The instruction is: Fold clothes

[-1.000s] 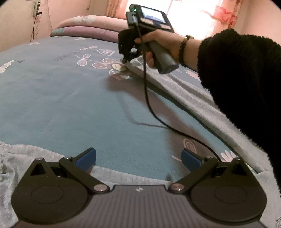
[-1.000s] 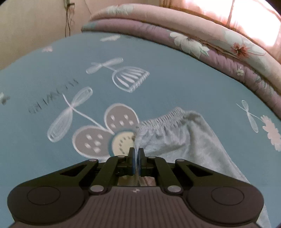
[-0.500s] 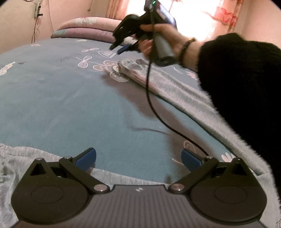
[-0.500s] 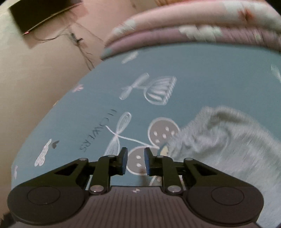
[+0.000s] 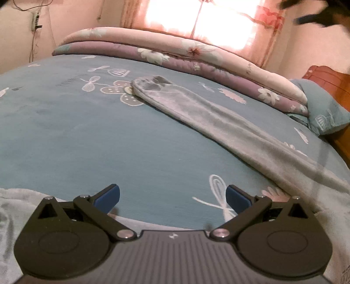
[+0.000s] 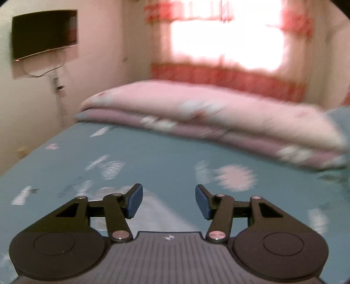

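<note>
Blue bedsheet (image 5: 109, 139) holds grey trousers (image 5: 196, 111), near end cut off

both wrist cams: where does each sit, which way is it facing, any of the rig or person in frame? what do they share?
Left wrist: on the left hand-held gripper, low over the bed, looking along the grey garment toward the window; own open fingers show, plus a blur of the right hand-held gripper at top right.
Right wrist: on the right hand-held gripper, higher, facing the same window; its jaws have just been opening, nothing between them.
Shared: bed, folded quilt, window.
</note>
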A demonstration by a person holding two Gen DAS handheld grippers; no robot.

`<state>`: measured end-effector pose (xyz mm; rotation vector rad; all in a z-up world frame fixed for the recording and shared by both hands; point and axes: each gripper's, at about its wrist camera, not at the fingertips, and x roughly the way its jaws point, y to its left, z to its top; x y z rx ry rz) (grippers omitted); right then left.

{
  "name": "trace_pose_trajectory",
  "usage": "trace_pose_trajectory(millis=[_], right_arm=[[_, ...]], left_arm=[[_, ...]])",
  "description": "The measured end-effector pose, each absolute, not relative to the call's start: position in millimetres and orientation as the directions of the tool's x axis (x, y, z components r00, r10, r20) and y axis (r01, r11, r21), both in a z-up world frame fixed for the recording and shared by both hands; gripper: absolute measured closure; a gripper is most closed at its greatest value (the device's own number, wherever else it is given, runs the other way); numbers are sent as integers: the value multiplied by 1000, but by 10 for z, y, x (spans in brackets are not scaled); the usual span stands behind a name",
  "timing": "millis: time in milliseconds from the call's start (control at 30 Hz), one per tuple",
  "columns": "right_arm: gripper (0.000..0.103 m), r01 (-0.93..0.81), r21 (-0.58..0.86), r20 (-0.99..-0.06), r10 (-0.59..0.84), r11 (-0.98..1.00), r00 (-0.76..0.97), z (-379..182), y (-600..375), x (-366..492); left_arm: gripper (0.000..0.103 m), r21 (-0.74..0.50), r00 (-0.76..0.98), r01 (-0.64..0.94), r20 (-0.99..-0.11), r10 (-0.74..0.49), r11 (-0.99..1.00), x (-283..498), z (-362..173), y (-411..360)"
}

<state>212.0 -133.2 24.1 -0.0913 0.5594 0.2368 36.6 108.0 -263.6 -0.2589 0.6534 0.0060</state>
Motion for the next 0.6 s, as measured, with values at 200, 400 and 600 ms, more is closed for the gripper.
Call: trace_pose_trajectory(millis=[200,400,600], right_arm=[[37,-24,-151,-436,-45,988,899,950,-2273,1251],[25,66,-285,-362,-172,956,916,916,-2794,699],[24,60,-344,-482,-231,937,845,122,-3123,759]], left_arm=[[1,-153,793,5,-602,-97,988,400,-2638,738],[1,-153,778,118,-600,-187,981,338,-2625,399],[1,-208,711,322,-591,-381,924,203,-2613,-38]])
